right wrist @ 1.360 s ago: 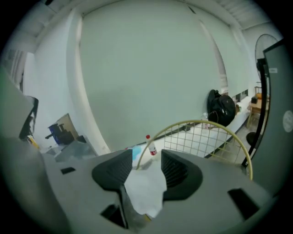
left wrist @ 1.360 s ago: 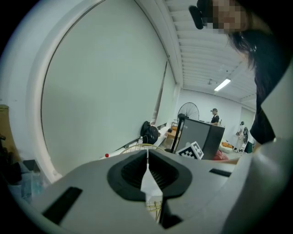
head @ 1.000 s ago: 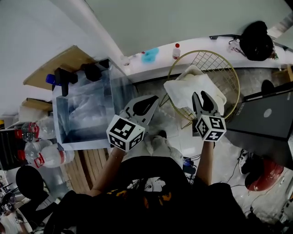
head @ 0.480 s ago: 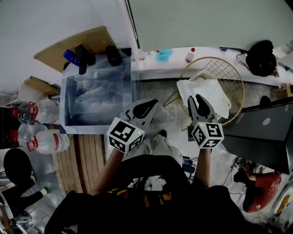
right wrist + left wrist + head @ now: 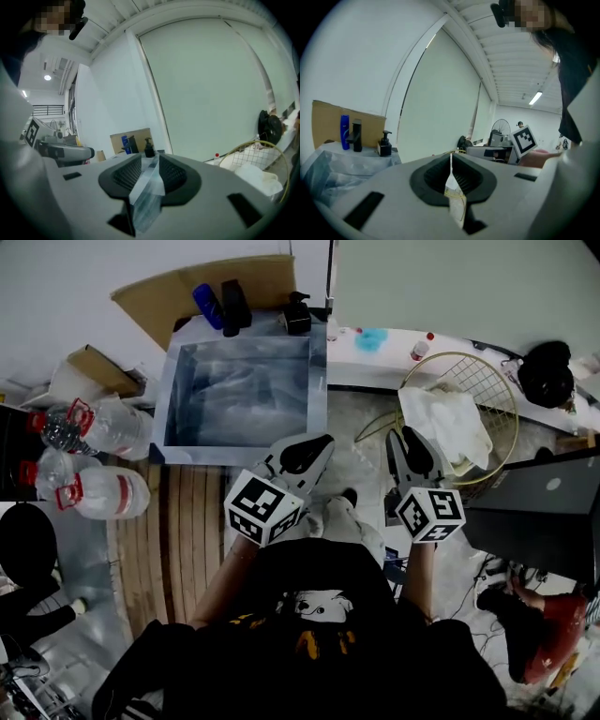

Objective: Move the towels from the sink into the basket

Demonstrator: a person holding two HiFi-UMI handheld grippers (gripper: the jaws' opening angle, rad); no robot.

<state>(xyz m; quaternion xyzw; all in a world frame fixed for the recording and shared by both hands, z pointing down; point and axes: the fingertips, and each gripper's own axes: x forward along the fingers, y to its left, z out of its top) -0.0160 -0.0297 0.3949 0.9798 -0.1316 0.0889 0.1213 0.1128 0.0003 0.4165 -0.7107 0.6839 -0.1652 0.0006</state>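
Note:
The plastic-lined sink [image 5: 178,381] stands ahead at the left, with pale crumpled material inside; I cannot pick out single towels there. A white towel [image 5: 448,423] lies in the gold wire basket [image 5: 502,390] at the right, also in the right gripper view as the towel [image 5: 253,177] in the basket [image 5: 269,149]. My left gripper [image 5: 302,452] hovers in front of the sink, jaws together and empty. Just short of the basket's near rim, my right gripper [image 5: 409,448] has its jaws narrowly apart, drawing closer, with nothing between them.
Large water bottles [image 5: 94,426] lie on the floor to the left of the sink. A black faucet [image 5: 234,304], a blue bottle [image 5: 208,306] and a soap dispenser [image 5: 298,313] stand behind it. A dark desk [image 5: 544,512] lies right of the basket, a black bag [image 5: 547,371] behind it.
The head view has swung left, bringing the sink to the centre. Both grippers have drawn back from the basket, the towel stays in it, and the right jaws have narrowed.

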